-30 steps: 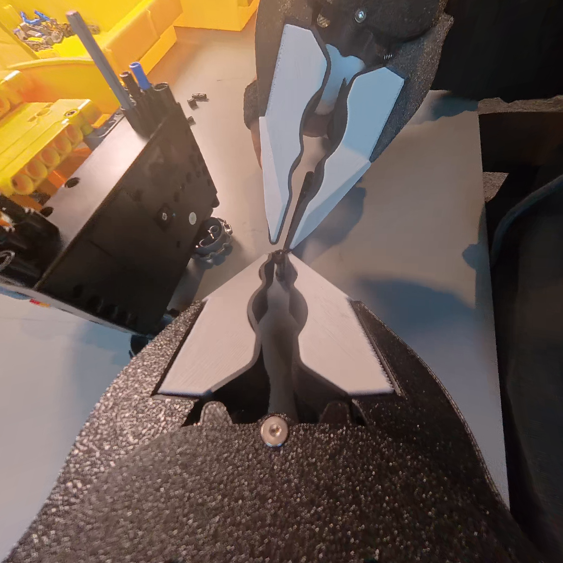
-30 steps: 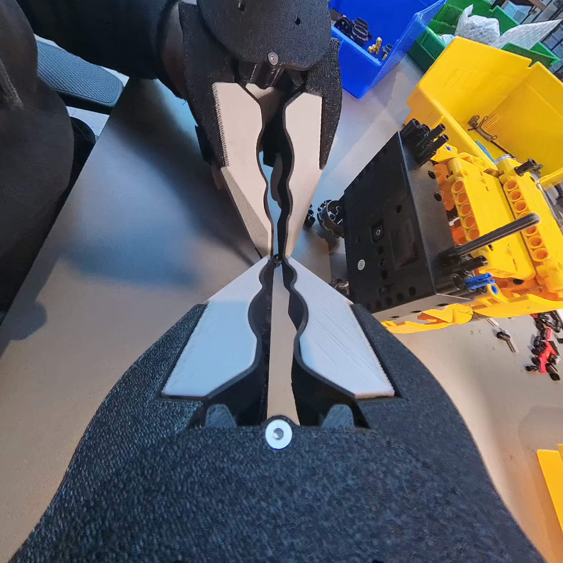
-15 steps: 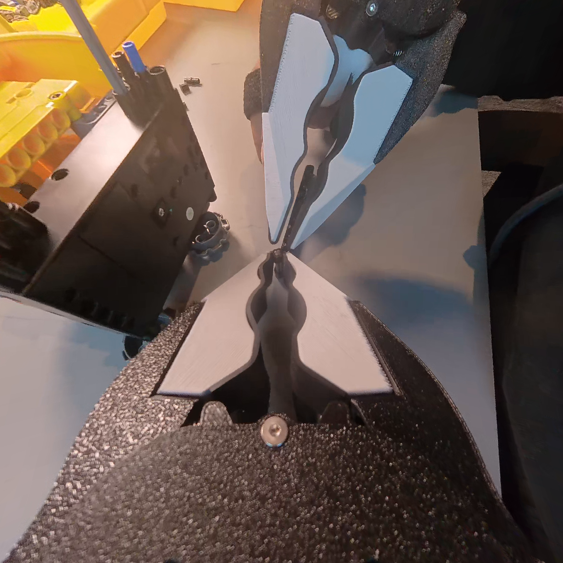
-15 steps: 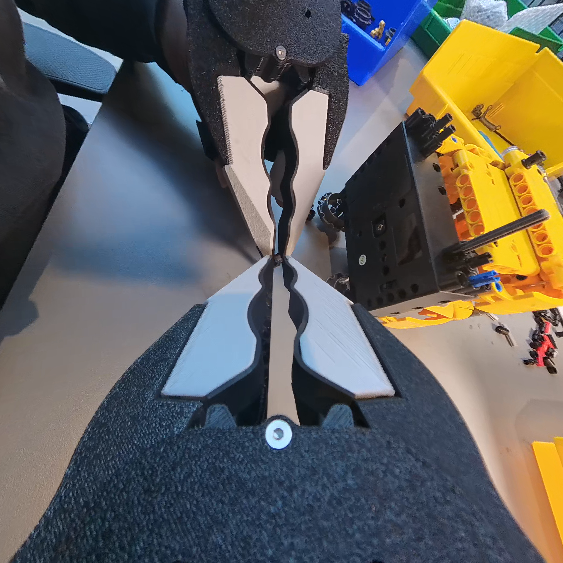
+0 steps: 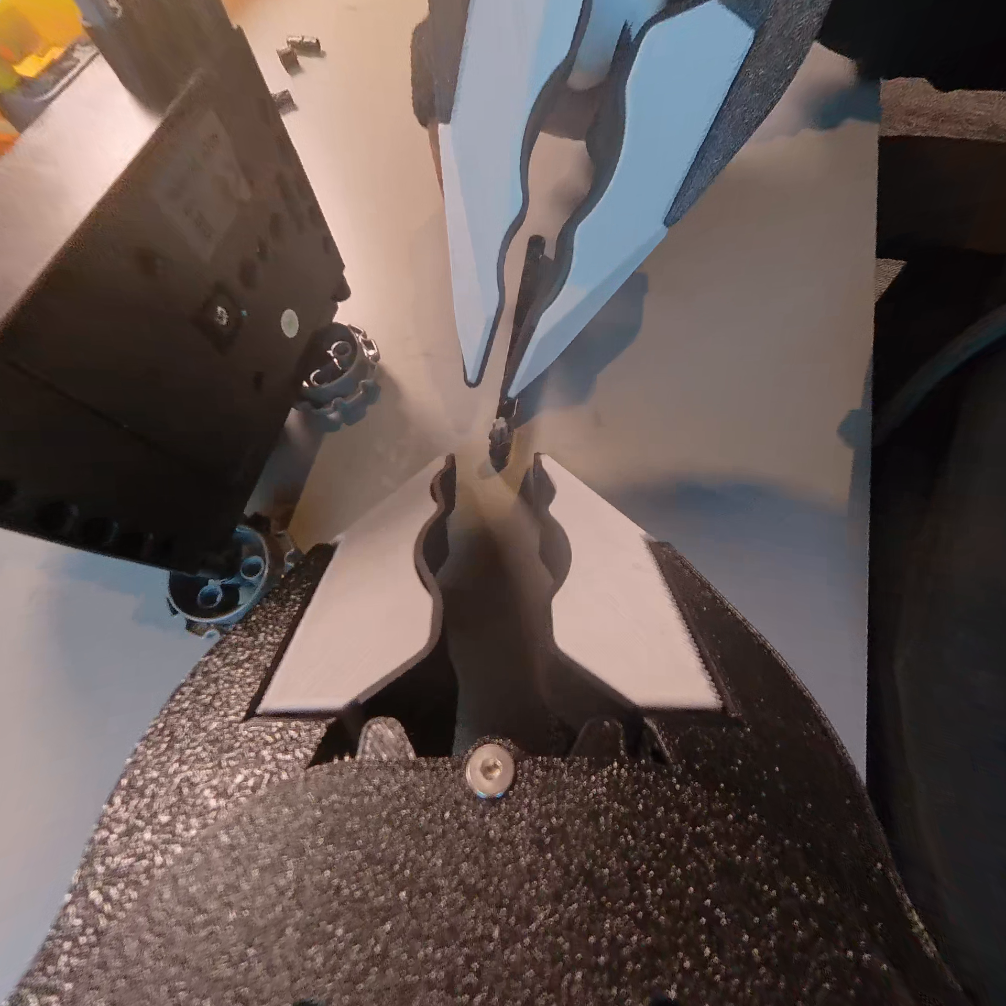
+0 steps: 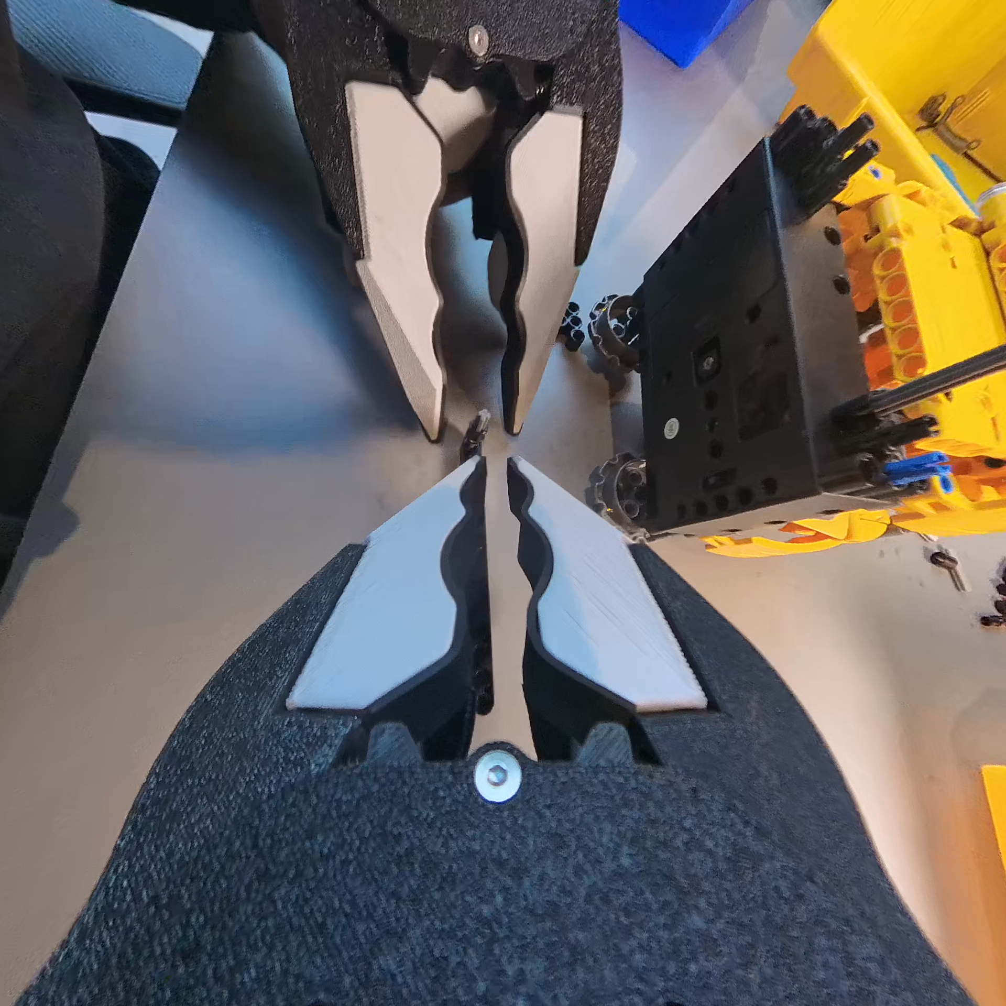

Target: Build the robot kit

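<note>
The left tongs [image 5: 492, 462] stand moderately wide with nothing between them, their tips just above the grey bench [image 5: 735, 381]; facing them tip to tip are the right tongs [image 5: 492, 386], set narrow, with a thin black rod [image 5: 522, 316] lying lengthwise in the gap against one finger; bench shows through the gap beside it, so whether the rod is truly pinched I cannot tell; a small dark pin [image 5: 498, 435] sits at the rod's outer end, poking past the right tips and reaching just to the mouth of the left tongs, touching neither finger as far as the blur allows; in the right wrist view the same pin [image 6: 472, 435] shows between the two sets of tips, the right tongs [image 6: 495, 461] below it and the left tongs [image 6: 473, 433] above; a black box [image 5: 136, 272] studded with holes lies on the bench to one side, near both tools but apart from them; two grey toothed wheels [image 5: 340, 375] rest against its near edge; behind the box stands a yellow build [image 6: 898, 272]; a few small black pins [image 5: 302, 46] lie loose farther off.
</note>
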